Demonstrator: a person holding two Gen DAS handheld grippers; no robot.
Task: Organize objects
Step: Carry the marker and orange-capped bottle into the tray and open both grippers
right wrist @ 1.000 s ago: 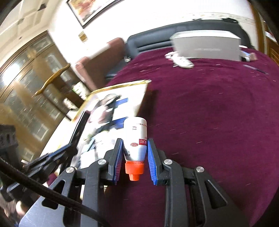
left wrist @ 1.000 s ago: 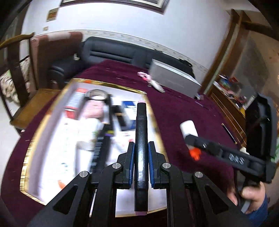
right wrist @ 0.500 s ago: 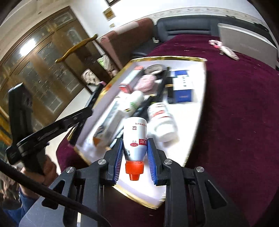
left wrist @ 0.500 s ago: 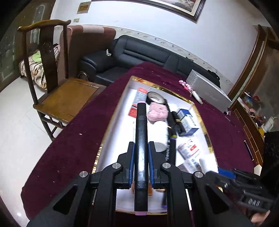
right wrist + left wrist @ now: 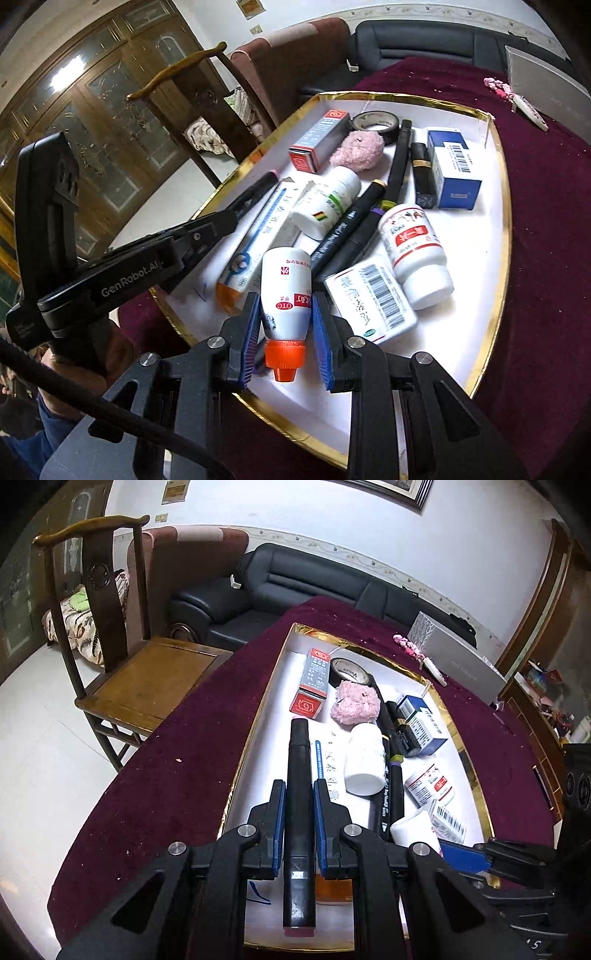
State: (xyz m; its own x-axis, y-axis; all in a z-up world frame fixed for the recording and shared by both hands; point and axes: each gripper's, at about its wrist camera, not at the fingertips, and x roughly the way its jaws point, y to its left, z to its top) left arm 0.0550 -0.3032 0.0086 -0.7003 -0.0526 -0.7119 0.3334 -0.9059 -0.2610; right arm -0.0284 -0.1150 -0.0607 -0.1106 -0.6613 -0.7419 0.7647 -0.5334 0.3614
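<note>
A white tray with a gold rim lies on the maroon tablecloth and holds several items. My left gripper is shut on a black marker and hovers over the tray's near left part. In the right wrist view that marker reaches in from the left over a long toothpaste box. My right gripper is shut on a small white bottle with an orange cap, above the tray's near edge. Its blue pad shows at the lower right of the left wrist view.
In the tray lie a red-grey box, a tape roll, a pink fluffy ball, white bottles, black markers and a blue box. A silver box stands beyond on the cloth. A wooden chair stands left.
Both grippers have swung from over the bare cloth to over the tray and come lower. The marker and the bottle stay gripped.
</note>
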